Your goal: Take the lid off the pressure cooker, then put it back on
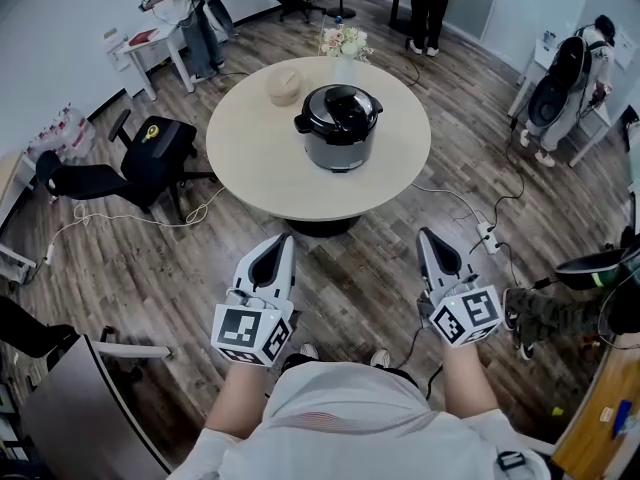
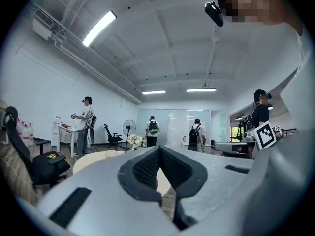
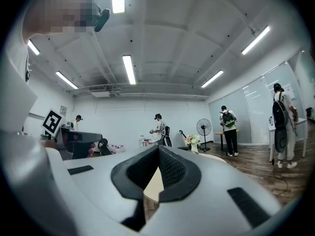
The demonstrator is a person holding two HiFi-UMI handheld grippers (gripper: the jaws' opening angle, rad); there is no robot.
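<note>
Seen from overhead, the pressure cooker [image 1: 338, 128] sits with its lid [image 1: 338, 106] on, near the middle of the round table [image 1: 250, 163], well ahead of both tongs. The left gripper [image 1: 283, 240] and right gripper [image 1: 425, 236] are clenched on nothing, over the wood floor [image 1: 360, 278]. Their own views add the ceiling lights [image 3: 129, 69], but the closed jaws block the cooker there.

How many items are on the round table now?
3: the black-lidded silver pressure cooker near the centre, a beige round container left of it, and a vase of pale flowers at the far edge. The cooker may hide others.
</note>
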